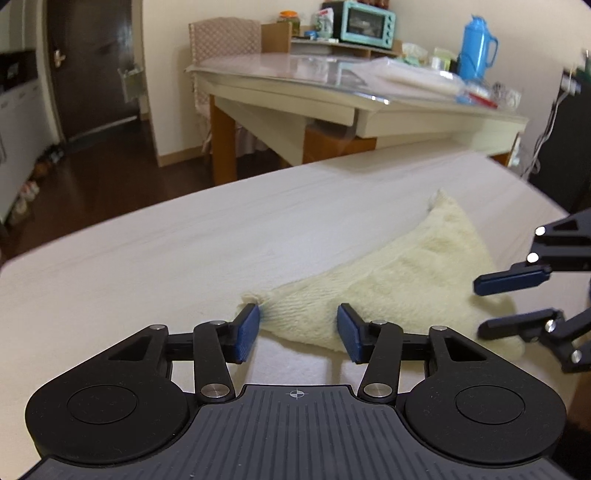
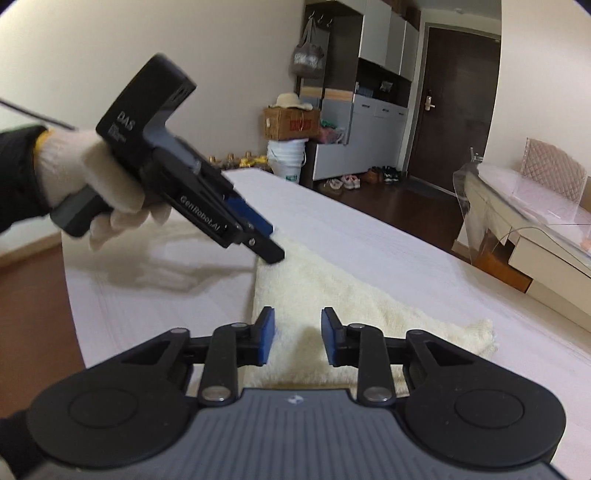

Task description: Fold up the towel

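Note:
A cream fluffy towel [image 1: 406,273] lies bunched in a rough triangle on the white-covered surface [image 1: 184,240]. My left gripper [image 1: 298,332] is open just above the towel's near left corner, which lies between the pads unpressed. My right gripper [image 1: 513,304] comes in from the right, open, one finger above the other at the towel's right edge. In the right wrist view the towel [image 2: 332,280] stretches ahead and my right gripper [image 2: 298,339] stands open over its near end. A white-gloved hand [image 2: 92,177] holds my left gripper [image 2: 273,242] at the far corner.
Beyond the surface's far edge stands a glass-topped table [image 1: 295,81] with a blue thermos [image 1: 476,48] and a teal toaster oven [image 1: 365,24]. Dark wooden floor [image 1: 110,177] lies past the edge. Cabinets [image 2: 373,110], a cardboard box [image 2: 291,123] and a white bucket [image 2: 288,158] line the wall.

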